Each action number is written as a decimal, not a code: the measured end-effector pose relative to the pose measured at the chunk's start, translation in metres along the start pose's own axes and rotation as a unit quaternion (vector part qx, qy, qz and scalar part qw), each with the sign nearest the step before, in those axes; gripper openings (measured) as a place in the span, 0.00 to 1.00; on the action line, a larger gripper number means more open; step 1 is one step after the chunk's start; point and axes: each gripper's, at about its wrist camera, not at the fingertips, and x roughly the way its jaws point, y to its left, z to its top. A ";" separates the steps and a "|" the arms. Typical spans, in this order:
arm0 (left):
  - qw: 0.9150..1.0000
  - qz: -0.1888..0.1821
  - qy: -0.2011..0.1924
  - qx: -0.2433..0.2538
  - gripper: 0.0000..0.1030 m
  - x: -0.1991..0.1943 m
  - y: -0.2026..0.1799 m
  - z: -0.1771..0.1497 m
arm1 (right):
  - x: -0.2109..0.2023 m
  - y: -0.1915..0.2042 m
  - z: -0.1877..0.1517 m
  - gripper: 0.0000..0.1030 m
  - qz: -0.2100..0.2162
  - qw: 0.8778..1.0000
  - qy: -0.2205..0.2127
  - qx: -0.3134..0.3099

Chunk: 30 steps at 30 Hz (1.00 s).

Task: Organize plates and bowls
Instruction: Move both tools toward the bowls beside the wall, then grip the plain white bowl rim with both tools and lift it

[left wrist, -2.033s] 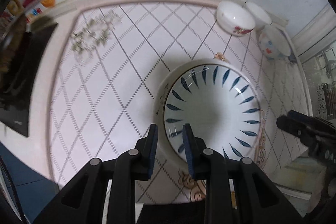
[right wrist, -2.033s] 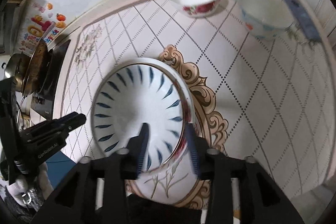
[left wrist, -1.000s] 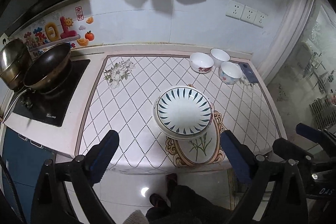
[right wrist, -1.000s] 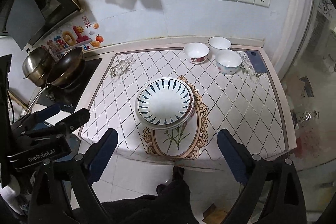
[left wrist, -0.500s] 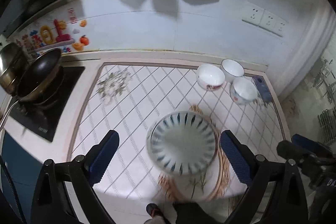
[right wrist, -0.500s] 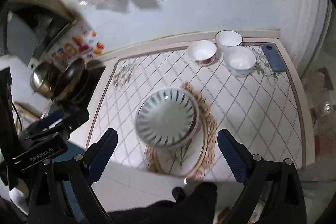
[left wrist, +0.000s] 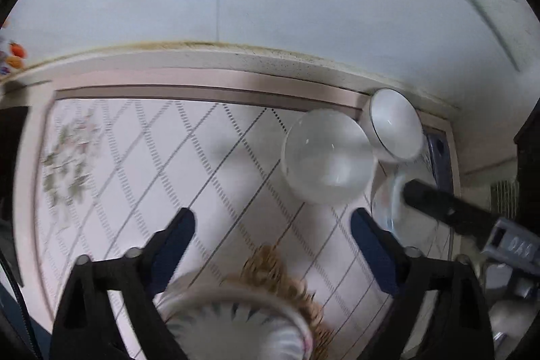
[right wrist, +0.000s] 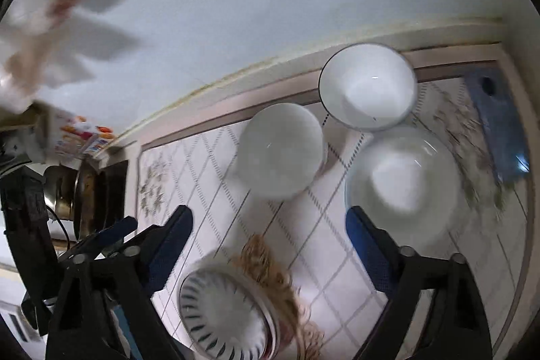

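Both grippers have dropped in toward the three white ceramic bowls, and their jaws have just been closing a little with nothing between them. We see the white diamond-patterned countertop (right wrist: 209,164) filling the right wrist view, the blue-striped plate stack (right wrist: 226,312) at lower centre, the bowls (right wrist: 281,150) at upper right. Our right gripper (right wrist: 268,237) and left gripper (left wrist: 271,233) stand wide, empty; the bowls sit right of centre in the left view.
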 end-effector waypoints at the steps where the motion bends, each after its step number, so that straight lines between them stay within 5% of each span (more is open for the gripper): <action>1: 1.000 -0.006 0.013 -0.006 0.80 0.013 -0.001 0.009 | 0.012 -0.003 0.014 0.78 0.001 1.000 0.014 0.002; 5: 0.998 -0.009 0.053 -0.016 0.61 0.054 -0.004 0.029 | 0.057 -0.011 0.055 0.63 -0.028 0.998 0.055 -0.015; 9: 0.997 0.000 0.075 -0.003 0.54 0.082 -0.011 0.037 | 0.090 -0.019 0.071 0.52 -0.063 0.993 0.092 -0.026; 13: 0.996 -0.001 0.092 0.000 0.20 0.100 -0.014 0.036 | 0.110 -0.020 0.075 0.39 -0.081 0.989 0.113 -0.045; 15: 0.996 0.008 0.084 0.000 0.19 0.102 -0.015 0.033 | 0.117 -0.016 0.073 0.25 -0.096 0.987 0.115 -0.062; 17: 0.997 0.011 0.078 0.001 0.19 0.100 -0.017 0.030 | 0.124 -0.013 0.073 0.21 -0.105 0.985 0.120 -0.068; 30: 0.998 0.019 0.053 0.022 0.19 0.035 -0.030 -0.009 | 0.093 -0.004 0.044 0.18 -0.082 0.987 0.114 -0.082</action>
